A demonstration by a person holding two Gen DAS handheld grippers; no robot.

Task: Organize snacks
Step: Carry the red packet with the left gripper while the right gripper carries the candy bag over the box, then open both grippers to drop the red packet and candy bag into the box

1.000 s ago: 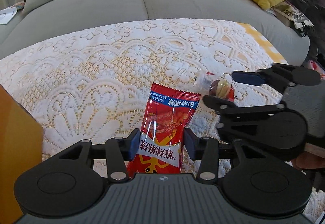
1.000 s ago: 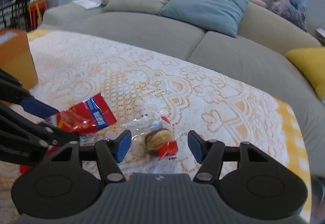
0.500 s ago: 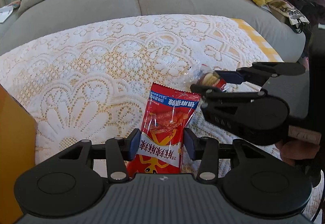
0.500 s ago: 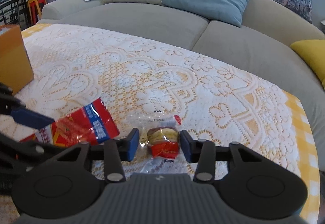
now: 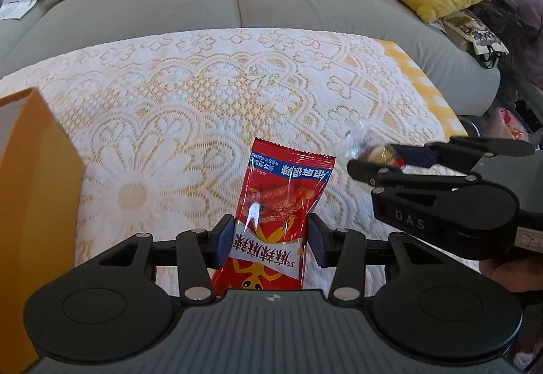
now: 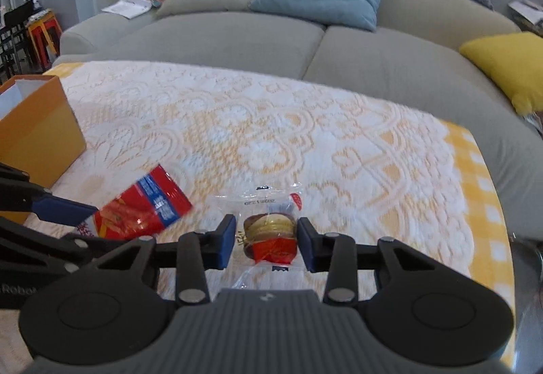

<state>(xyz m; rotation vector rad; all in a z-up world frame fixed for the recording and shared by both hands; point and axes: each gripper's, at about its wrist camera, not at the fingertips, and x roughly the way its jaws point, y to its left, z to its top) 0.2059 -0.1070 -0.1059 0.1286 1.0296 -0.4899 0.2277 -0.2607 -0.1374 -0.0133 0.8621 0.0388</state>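
A red snack packet (image 5: 281, 201) with a blue band hangs tilted above the lace-covered table (image 5: 190, 109), and my left gripper (image 5: 270, 240) is shut on its lower half. To its right my right gripper (image 5: 380, 158) holds a small clear-wrapped round snack (image 5: 376, 153). In the right wrist view that wrapped snack (image 6: 271, 228), brown and yellow with a red base, sits between the blue pads of my right gripper (image 6: 266, 238), which is shut on it. The red packet (image 6: 142, 208) shows at the left there, with one left gripper finger (image 6: 64, 208) on it.
An open orange box (image 5: 34, 204) stands at the table's left edge, also seen as the orange box (image 6: 37, 133). A grey sofa (image 6: 237, 41) with cushions runs behind the table. A person (image 5: 529, 4) sits far right amid clutter.
My right gripper has shut on the wrapped snack and lifted it off the cloth. The left gripper has risen with the red packet, and the orange box now shows more.
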